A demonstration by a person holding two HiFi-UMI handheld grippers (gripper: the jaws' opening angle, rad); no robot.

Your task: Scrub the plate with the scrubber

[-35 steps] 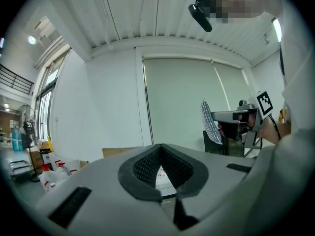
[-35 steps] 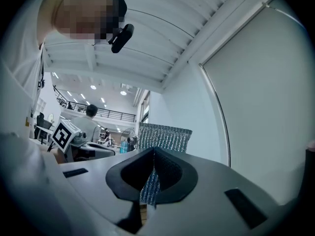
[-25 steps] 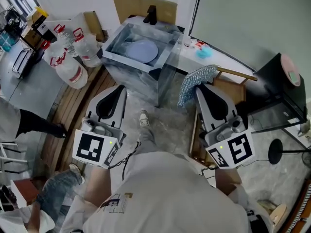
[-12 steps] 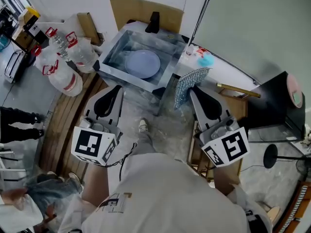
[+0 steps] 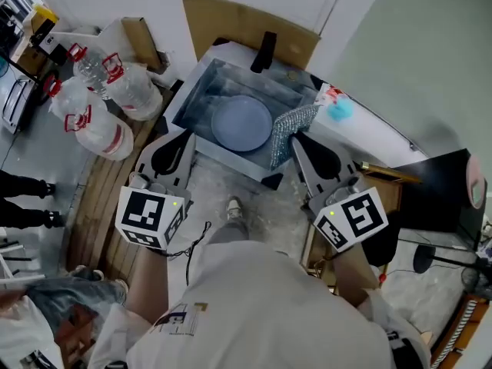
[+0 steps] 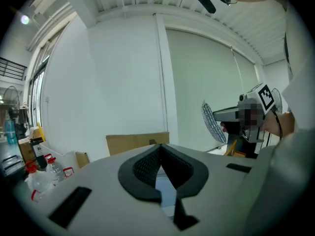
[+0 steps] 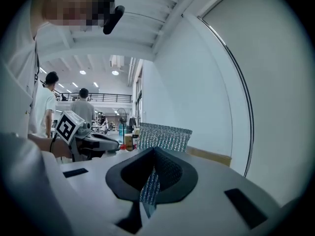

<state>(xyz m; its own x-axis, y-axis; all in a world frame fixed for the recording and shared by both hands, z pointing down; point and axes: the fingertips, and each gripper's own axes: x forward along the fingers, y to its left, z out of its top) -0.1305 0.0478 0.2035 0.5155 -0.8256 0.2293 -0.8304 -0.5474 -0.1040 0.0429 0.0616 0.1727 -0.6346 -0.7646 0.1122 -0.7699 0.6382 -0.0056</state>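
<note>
Your right tongs grip scrubber over basin right edge; left tongs clenched empty, nr basin front; plate inside.

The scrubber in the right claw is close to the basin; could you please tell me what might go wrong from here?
1. The right claw pinches the scrubber by one edge, so it may fold or slip when pressed.
2. The plate lies loose in the basin, and the shut, empty left claw is not steadying it, so it could slide.
</note>
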